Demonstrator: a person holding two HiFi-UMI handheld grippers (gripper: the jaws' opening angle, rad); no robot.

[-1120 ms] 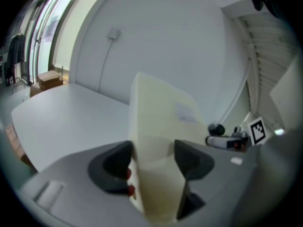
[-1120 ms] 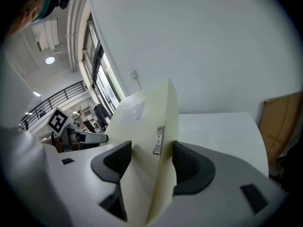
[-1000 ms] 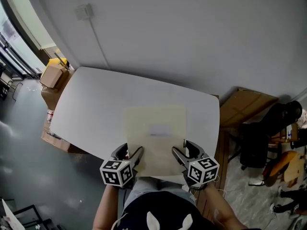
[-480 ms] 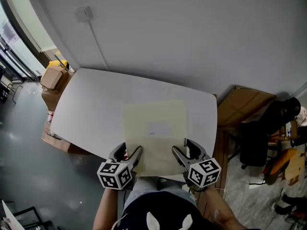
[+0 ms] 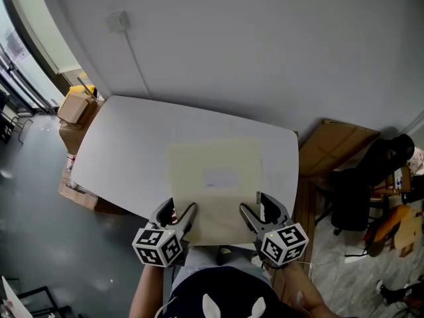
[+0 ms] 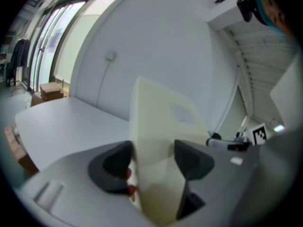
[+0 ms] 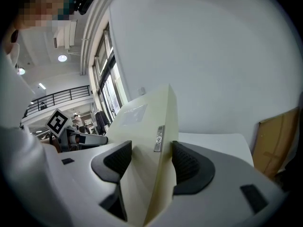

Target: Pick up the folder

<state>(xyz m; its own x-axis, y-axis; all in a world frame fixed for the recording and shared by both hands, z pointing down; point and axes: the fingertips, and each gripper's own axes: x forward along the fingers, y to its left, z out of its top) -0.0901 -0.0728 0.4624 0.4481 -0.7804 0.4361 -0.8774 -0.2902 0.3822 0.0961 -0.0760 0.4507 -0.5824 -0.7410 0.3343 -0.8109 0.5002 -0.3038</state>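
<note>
A pale cream folder (image 5: 215,184) with a small white label is held above the white table (image 5: 126,151), near its front edge. My left gripper (image 5: 180,217) is shut on the folder's near left corner, and the folder (image 6: 158,126) fills the gap between its dark pads. My right gripper (image 5: 255,216) is shut on the near right corner. In the right gripper view the folder (image 7: 142,150) stands between the pads, a metal clip (image 7: 159,138) on its edge. The folder's near edge is hidden behind the grippers.
Cardboard boxes (image 5: 74,105) stand on the floor left of the table. A flat cardboard sheet (image 5: 338,148) leans at the right, beside a dark chair (image 5: 371,177). A grey wall with a socket and cable (image 5: 119,22) rises behind the table.
The folder has risen toward the camera and looks slightly larger. Both grippers have shifted a little lower in the head view, still holding its near corners.
</note>
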